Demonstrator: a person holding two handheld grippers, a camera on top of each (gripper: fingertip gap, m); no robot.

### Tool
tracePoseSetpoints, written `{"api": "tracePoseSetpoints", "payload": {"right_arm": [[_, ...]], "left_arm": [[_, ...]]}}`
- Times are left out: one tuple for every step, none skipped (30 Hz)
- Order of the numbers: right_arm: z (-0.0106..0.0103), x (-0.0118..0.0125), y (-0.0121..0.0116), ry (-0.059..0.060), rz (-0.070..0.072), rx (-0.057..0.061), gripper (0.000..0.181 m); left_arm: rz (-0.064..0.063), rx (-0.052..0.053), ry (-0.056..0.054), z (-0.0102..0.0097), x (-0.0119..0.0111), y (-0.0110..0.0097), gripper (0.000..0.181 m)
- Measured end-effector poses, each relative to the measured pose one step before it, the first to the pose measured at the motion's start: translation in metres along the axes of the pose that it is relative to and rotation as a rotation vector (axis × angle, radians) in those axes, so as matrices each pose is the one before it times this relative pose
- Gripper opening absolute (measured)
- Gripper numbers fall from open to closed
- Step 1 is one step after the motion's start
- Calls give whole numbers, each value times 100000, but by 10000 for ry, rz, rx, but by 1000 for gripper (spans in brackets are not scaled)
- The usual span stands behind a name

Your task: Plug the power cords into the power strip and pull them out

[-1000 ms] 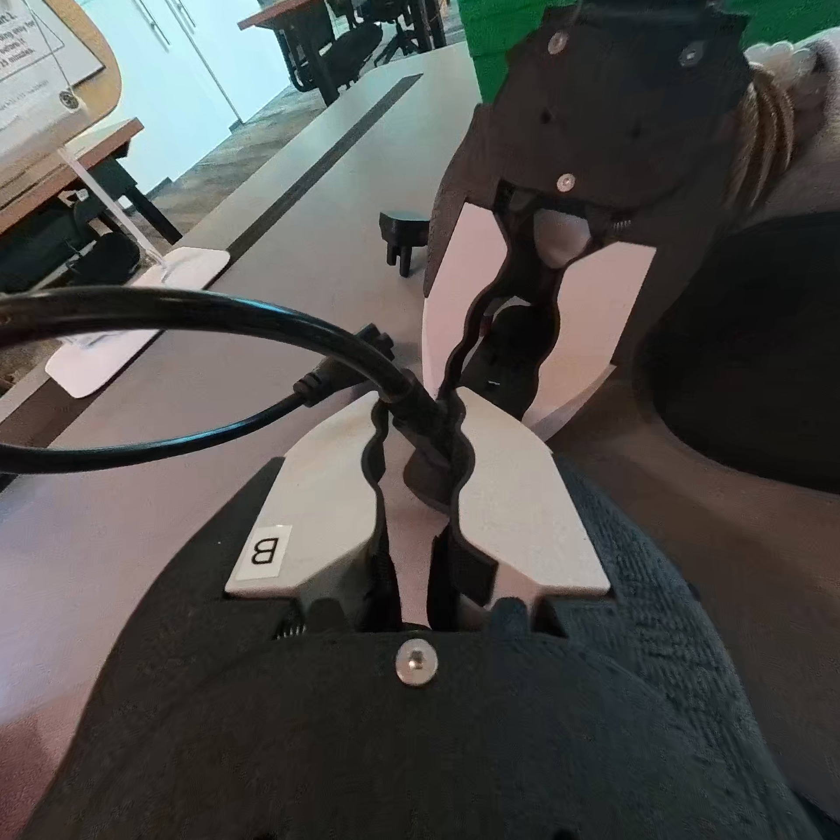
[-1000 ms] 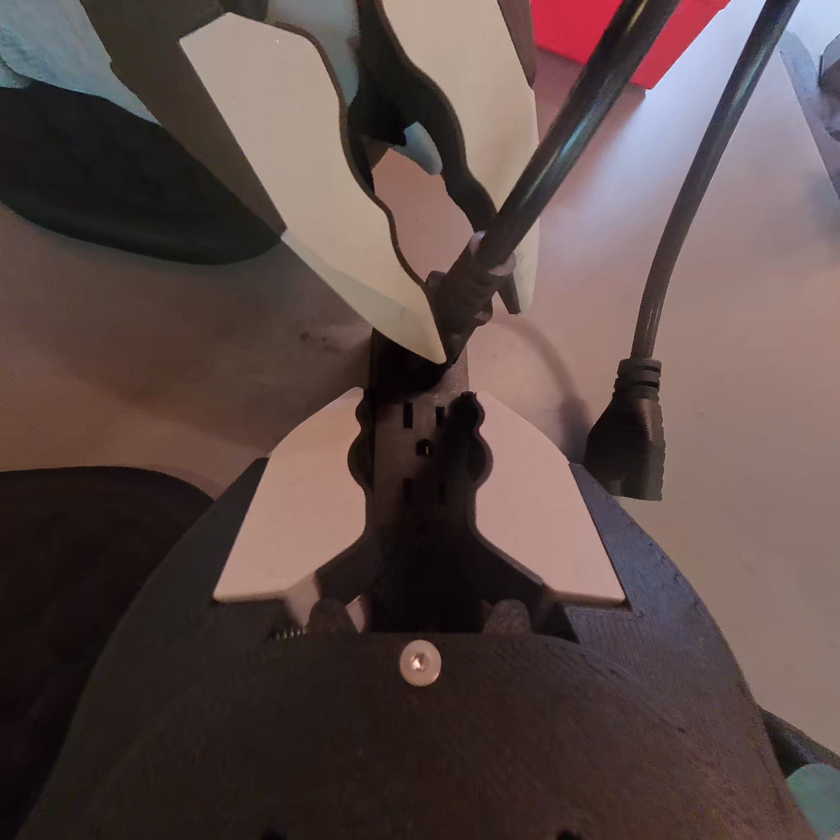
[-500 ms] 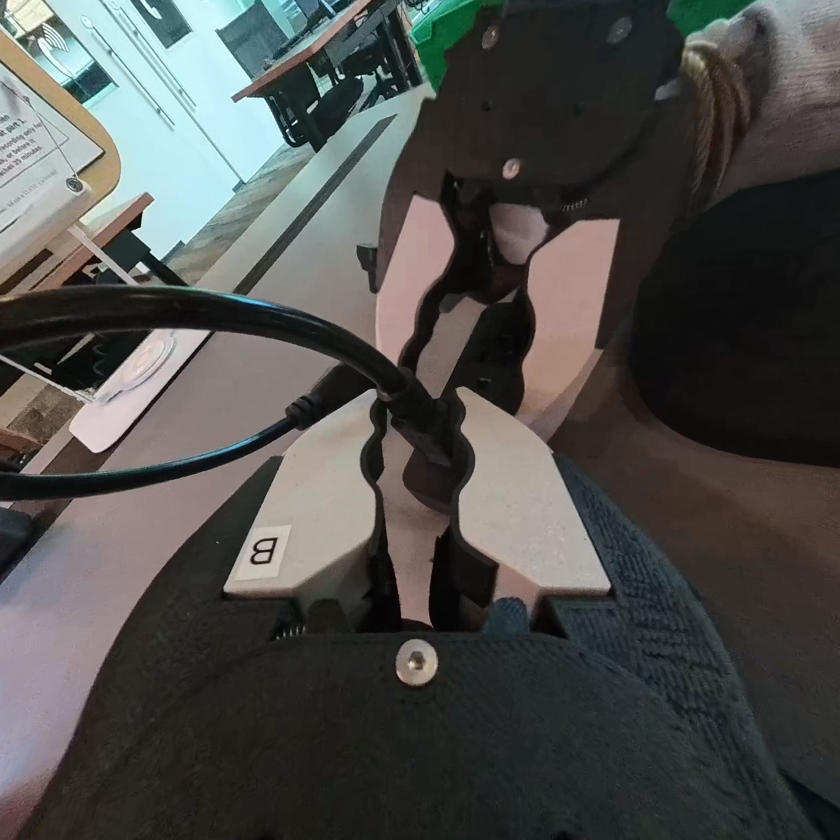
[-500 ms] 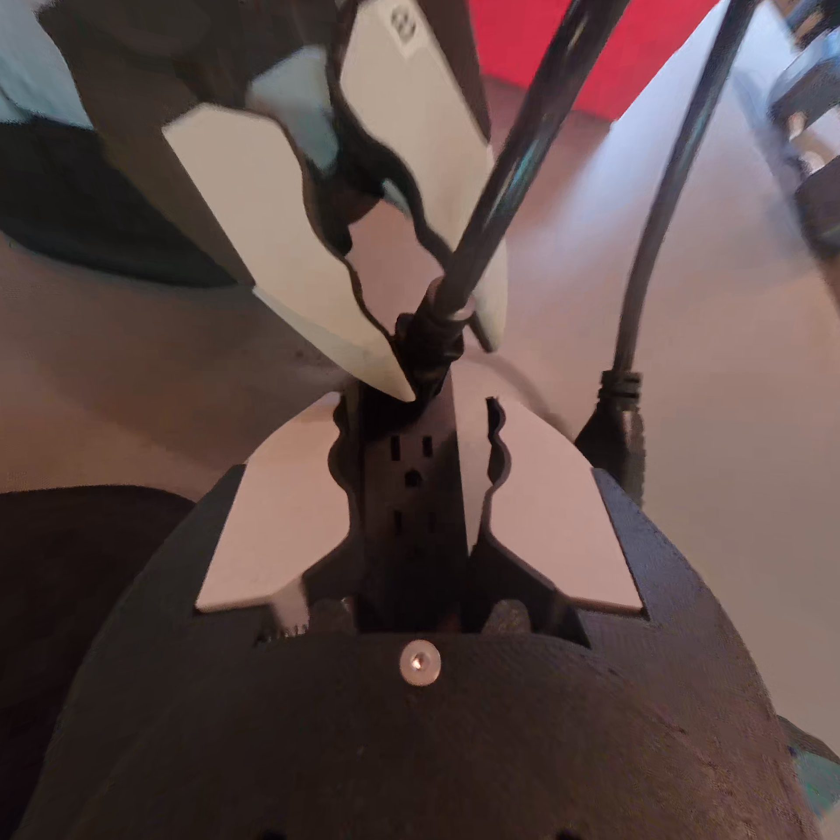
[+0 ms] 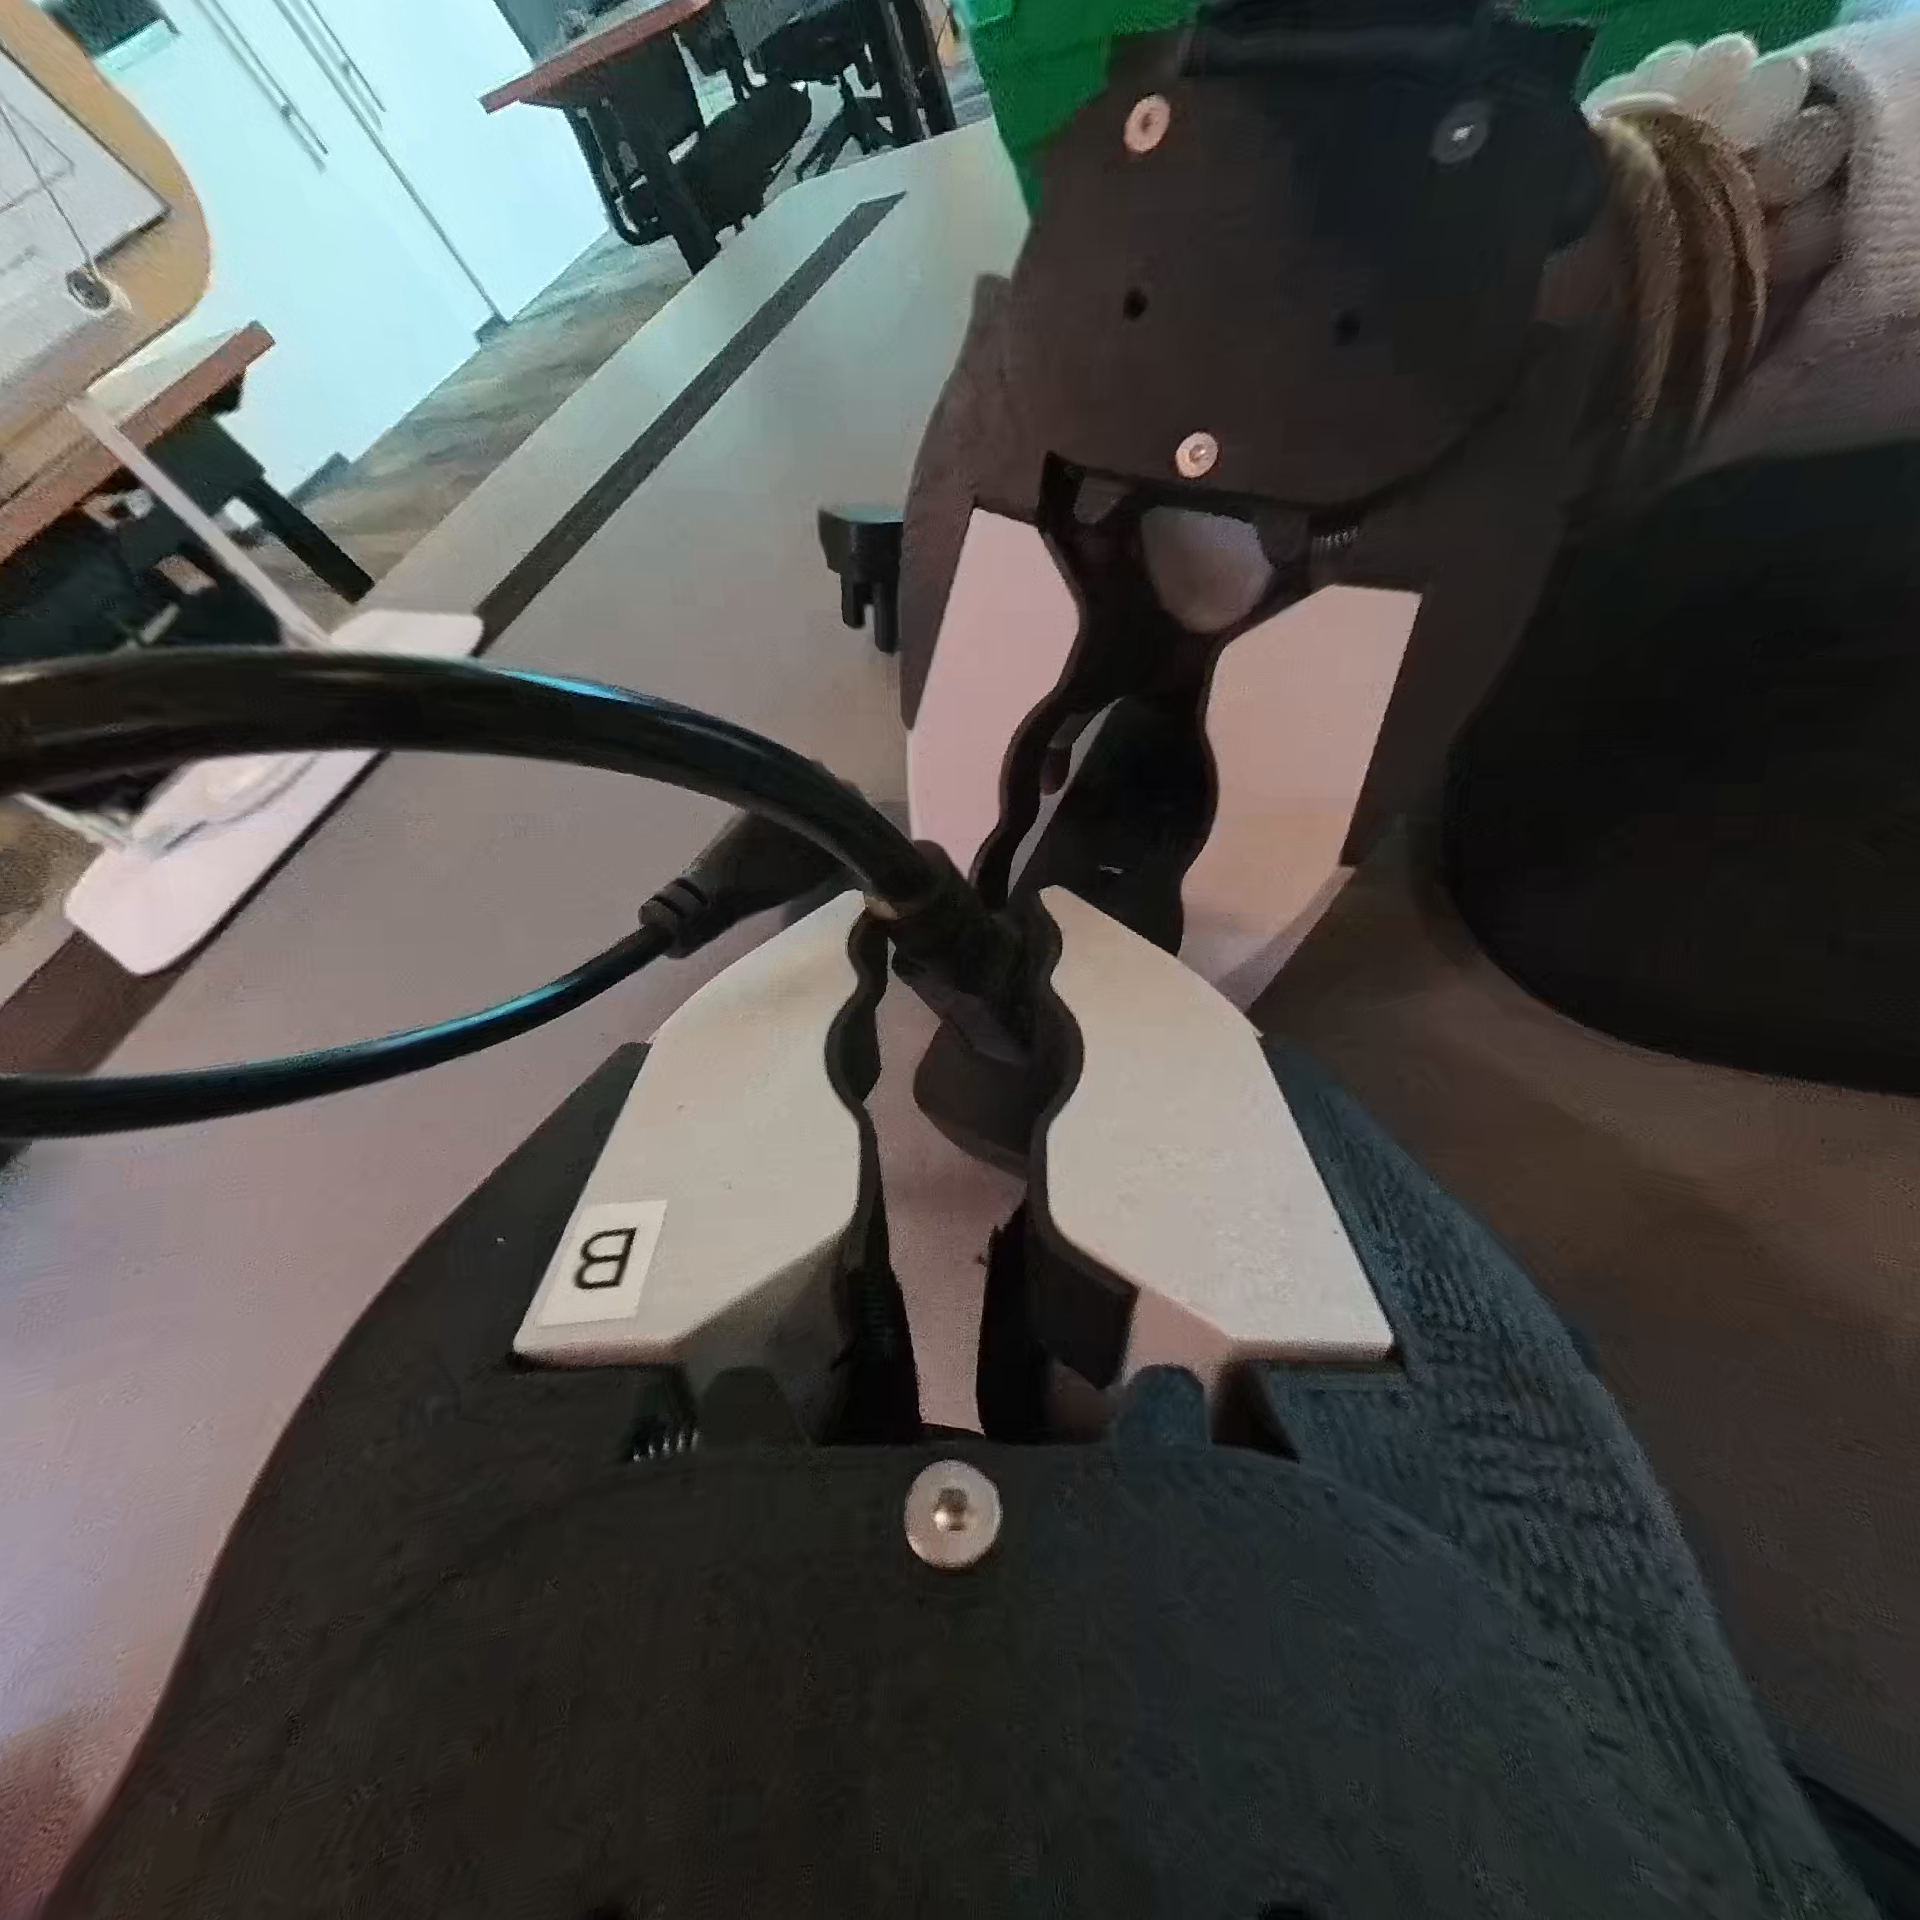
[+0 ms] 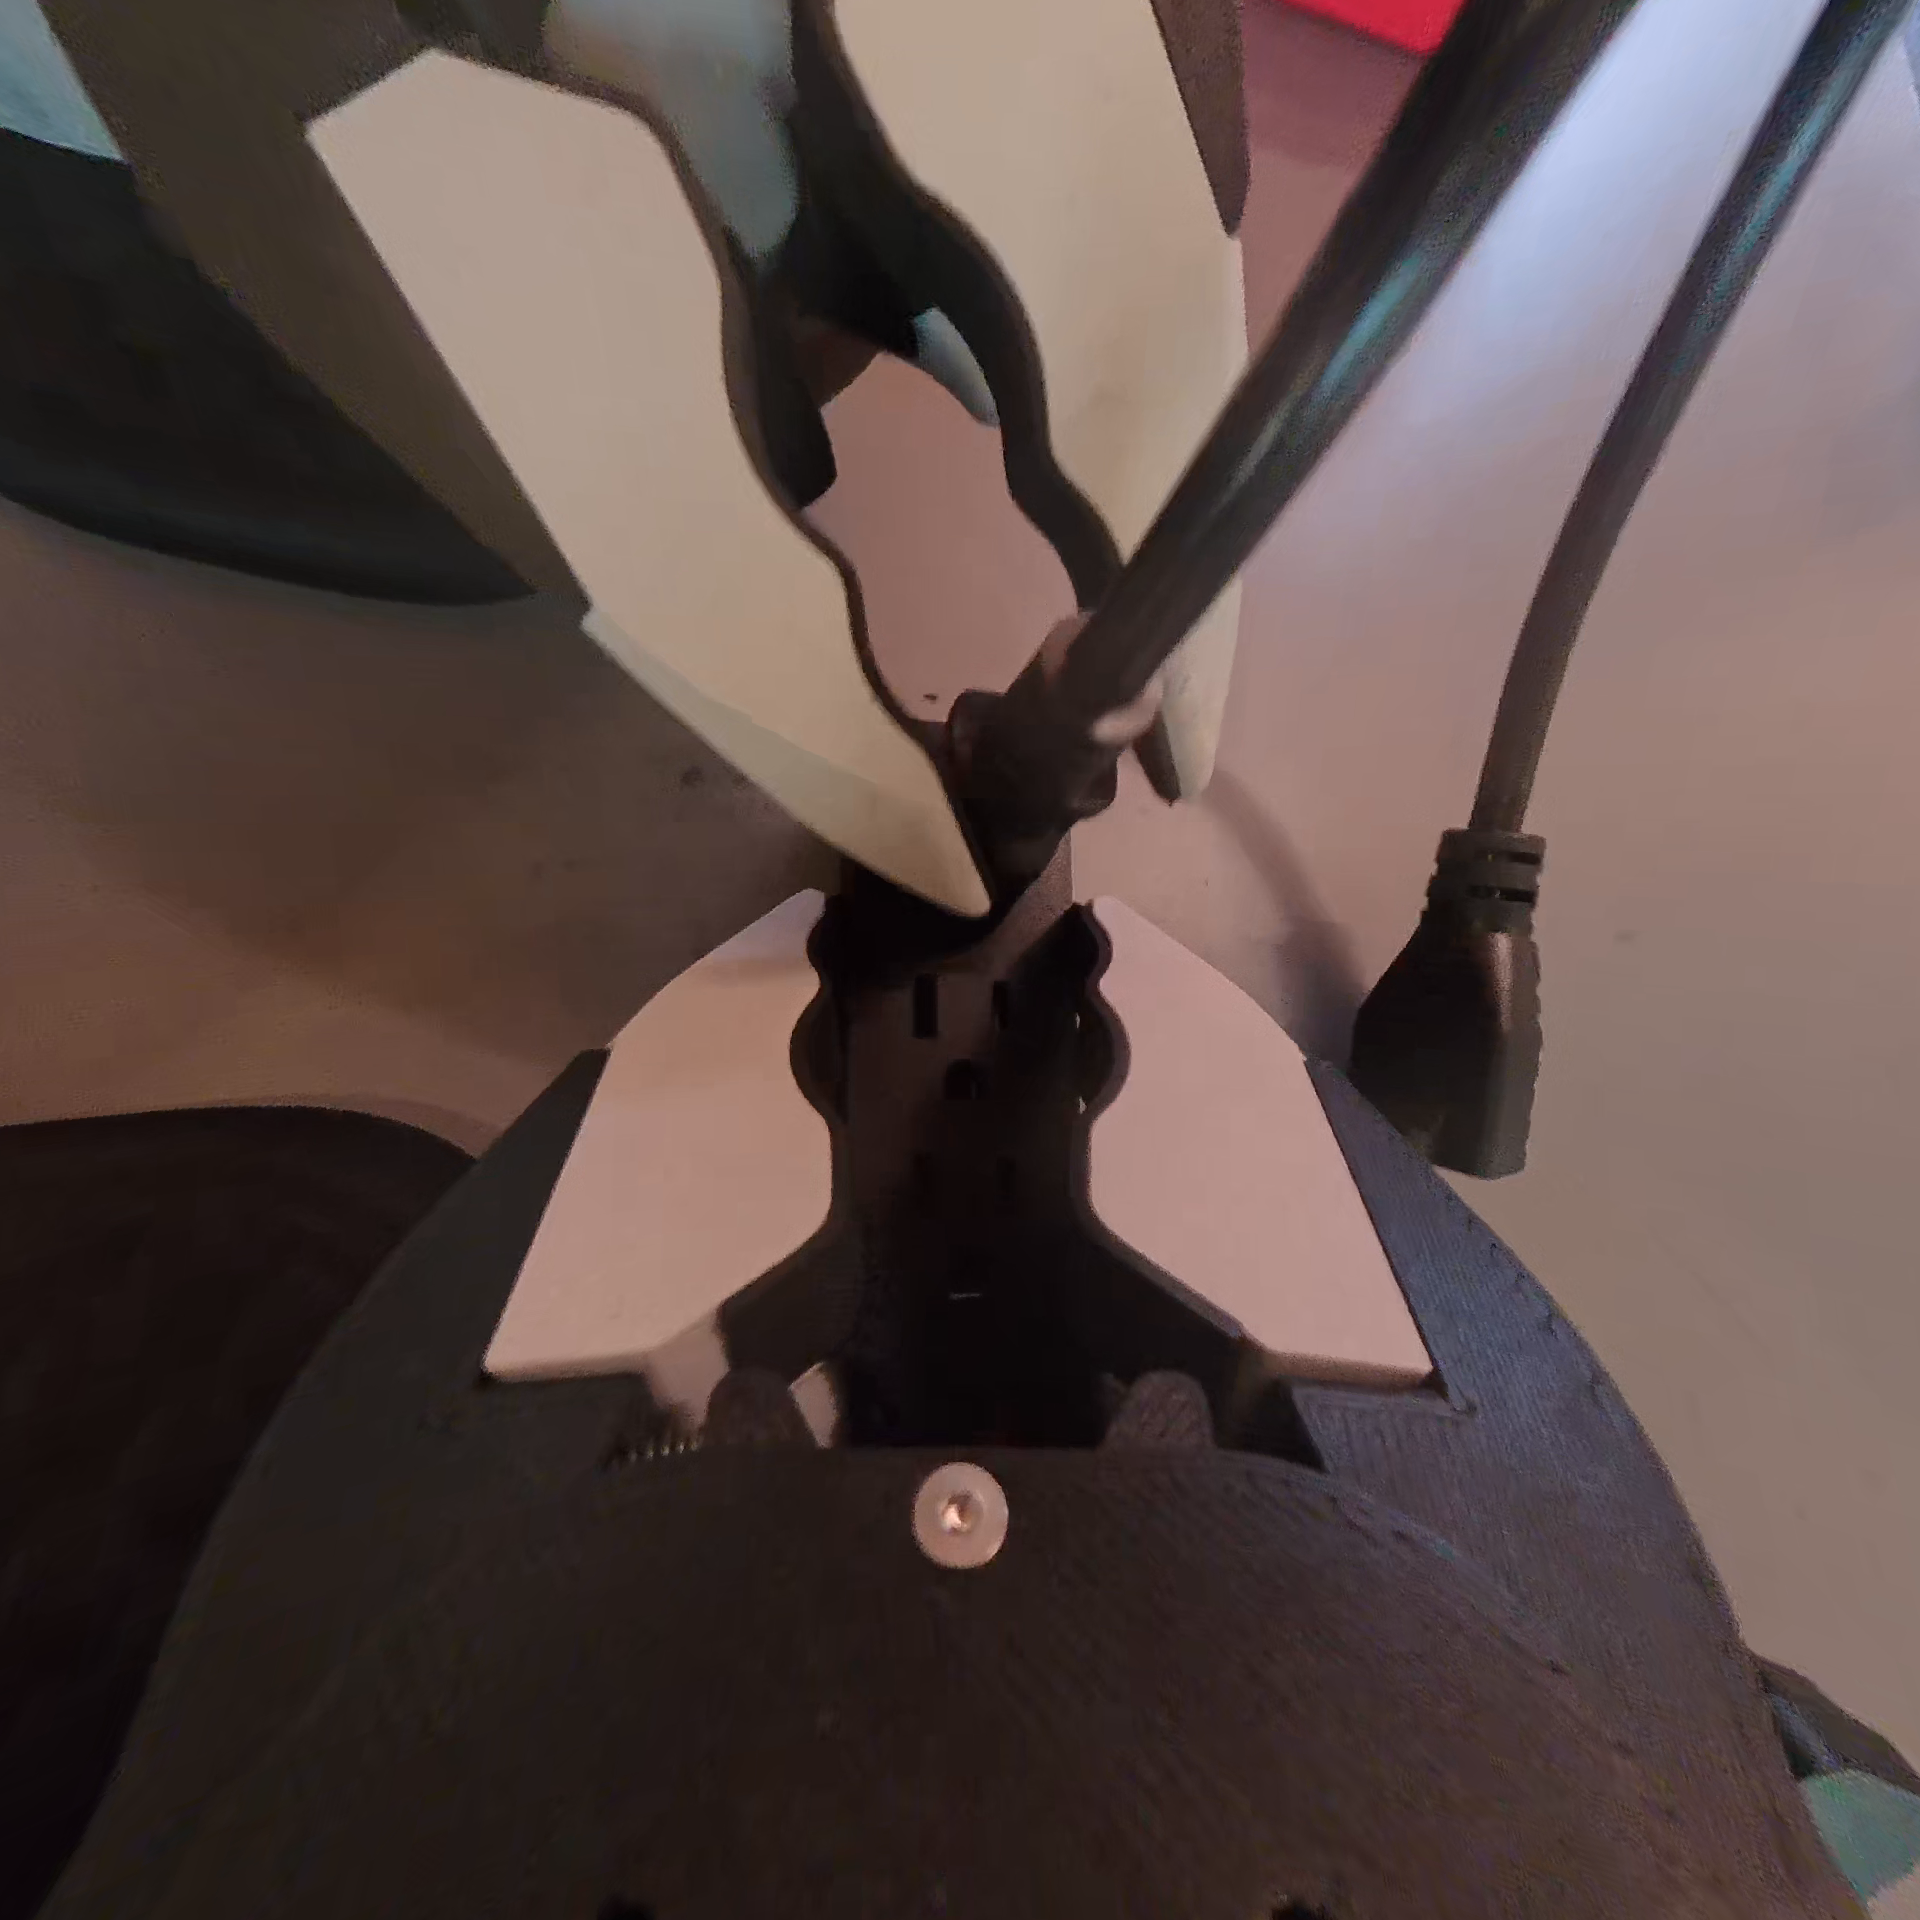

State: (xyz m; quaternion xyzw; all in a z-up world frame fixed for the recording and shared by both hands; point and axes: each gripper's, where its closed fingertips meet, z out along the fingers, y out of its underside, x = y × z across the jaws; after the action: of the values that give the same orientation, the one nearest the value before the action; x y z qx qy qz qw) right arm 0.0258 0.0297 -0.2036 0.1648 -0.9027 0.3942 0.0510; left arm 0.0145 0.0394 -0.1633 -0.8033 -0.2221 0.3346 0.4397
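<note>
A: Where was the strip?

B: Flat on the worktop, and the right claw was clamped across it, one white finger on each long side. Two empty sockets showed between those fingers.

A: And the plug?

B: At the strip's far end as the right view showed it. The left claw was closed on the plug, gripping it just where the cord leaves it. In the right view that claw came down from above the strip, its tips right over the end socket. I could not tell how deep the prongs sat; the fingers hid that.

A: Where did the cord run?

B: Up and away from the strip in a thick black arc, off the left edge of the left view.

A: Anything else near the strip?

B: A second cord's black connector lay on the worktop just beside the strip, on the right in the right view, free of both claws. Farther beyond the strip in the left view, a small black adapter stood on the worktop, partly hidden behind the right claw. A white flat stand base sat well off toward the worktop's edge.
</note>
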Motion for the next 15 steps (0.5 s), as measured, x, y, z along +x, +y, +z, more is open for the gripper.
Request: {"api": "tracePoseSetpoints", "payload": {"right_arm": [[47, -82, -81, -4, -72, -109, 43], [4, -27, -34, 47, -142, -86, 43], [21, -51, -39, 0, -63, 48, 43], [53, 7, -44, -56, 149, 192, 44], [10, 27, 11, -91, 210, 208, 43], [-14, 9, 23, -34, 82, 79, 44], [20, 29, 18, 69, -72, -41, 44], [19, 52, -27, 73, -45, 24, 44], [18, 25, -8, 6, 35, 29, 44], [47, 30, -25, 5, 31, -28, 44], [22, 50, -10, 43, -14, -23, 44], [-10, -8, 2, 1, 6, 8, 44], [-22, -4, 11, -23, 22, 12, 44], [-12, 15, 10, -14, 33, 6, 44], [19, 33, -1, 14, 19, -13, 44]], "left_arm": [[489, 50, -64, 69, 254, -202, 25], [558, -51, -255, -40, -8, -51, 25], [107, 51, -44, -88, 75, -49, 25], [-74, -49, 6, -35, -32, 53, 25], [-154, -92, 9, 20, -84, 118, 26], [-170, -48, 55, 37, -60, 63, 26], [-118, -35, 53, -1, -48, 74, 26], [-136, -33, -12, -94, -122, 103, 26], [-176, -5, -19, -145, -159, 112, 26], [-192, 3, 51, -68, -35, 64, 26], [-15, -57, -48, -13, -78, 49, 26], [-5, 0, -31, -6, -13, 5, 26], [-33, 6, 5, 8, 20, -17, 26], [-25, -6, -5, 29, 5, -5, 26], [-24, -2, -3, 17, -10, -8, 26]]}}
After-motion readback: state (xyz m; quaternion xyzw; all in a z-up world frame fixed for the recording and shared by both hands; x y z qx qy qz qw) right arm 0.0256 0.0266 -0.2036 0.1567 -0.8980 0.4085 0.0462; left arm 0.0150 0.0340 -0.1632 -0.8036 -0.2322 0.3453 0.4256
